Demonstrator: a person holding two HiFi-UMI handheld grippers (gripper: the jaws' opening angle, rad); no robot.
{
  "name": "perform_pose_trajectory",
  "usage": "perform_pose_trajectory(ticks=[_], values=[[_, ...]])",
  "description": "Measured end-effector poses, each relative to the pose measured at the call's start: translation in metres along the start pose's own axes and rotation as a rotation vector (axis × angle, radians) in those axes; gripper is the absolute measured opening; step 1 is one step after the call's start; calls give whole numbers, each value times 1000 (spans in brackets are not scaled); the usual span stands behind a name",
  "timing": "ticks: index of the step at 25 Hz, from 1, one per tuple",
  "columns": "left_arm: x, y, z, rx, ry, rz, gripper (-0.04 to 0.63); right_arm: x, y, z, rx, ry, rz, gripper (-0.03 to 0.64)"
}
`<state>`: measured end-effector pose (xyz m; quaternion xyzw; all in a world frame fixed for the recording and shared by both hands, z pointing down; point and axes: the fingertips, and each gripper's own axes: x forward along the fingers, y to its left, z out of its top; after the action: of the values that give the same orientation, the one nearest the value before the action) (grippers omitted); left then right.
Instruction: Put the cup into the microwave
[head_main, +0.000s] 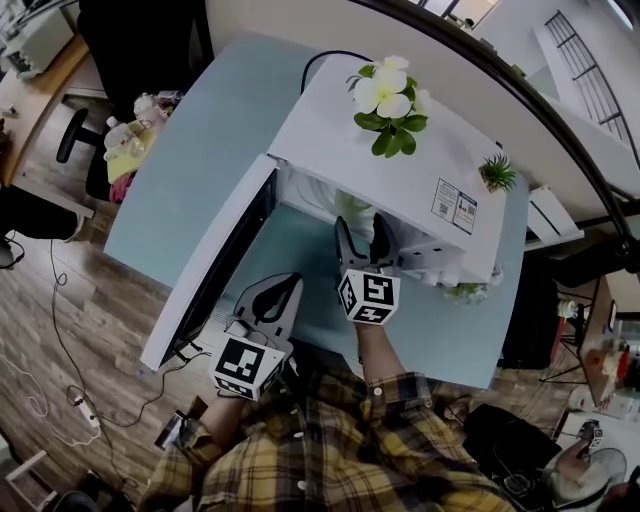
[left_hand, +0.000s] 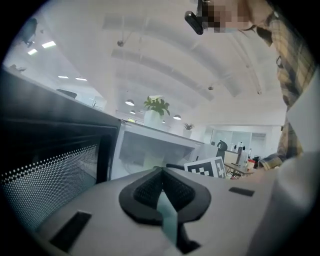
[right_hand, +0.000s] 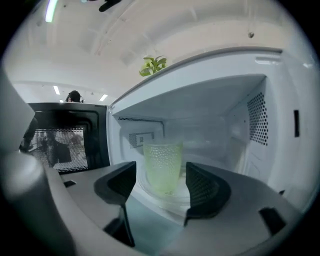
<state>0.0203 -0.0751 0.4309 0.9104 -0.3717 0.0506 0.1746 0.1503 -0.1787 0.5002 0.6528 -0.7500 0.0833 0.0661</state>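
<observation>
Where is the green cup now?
In the right gripper view, the cup stands on the glass plate inside the microwave, seen between the right gripper's open jaws.

The cup (right_hand: 162, 167) stands in the microwave (head_main: 340, 150), mid-cavity on the turntable (right_hand: 167, 202). The door (head_main: 215, 265) hangs open at left. My right claw (head_main: 362, 225) sits at the mouth before the cup, and my left claw (head_main: 288, 283) is beside the door.

The cup (right_hand: 162, 167) was pale green and dimpled all over, set against the white microwave (right_hand: 280, 125). Its door (right_hand: 65, 140), at left, was black with dotted mesh. My right gripper (right_hand: 161, 172) was grey with black pads. At bottom centre of the head view, my shirt (head_main: 330, 450) was yellow plaid.
</observation>
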Motion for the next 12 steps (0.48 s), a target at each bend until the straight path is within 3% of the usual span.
perform_pose_trajectory(ticks=[12], values=[[-18,-9,8,40,-19,-116,-11,-54,14,21,18,-20,22,287]])
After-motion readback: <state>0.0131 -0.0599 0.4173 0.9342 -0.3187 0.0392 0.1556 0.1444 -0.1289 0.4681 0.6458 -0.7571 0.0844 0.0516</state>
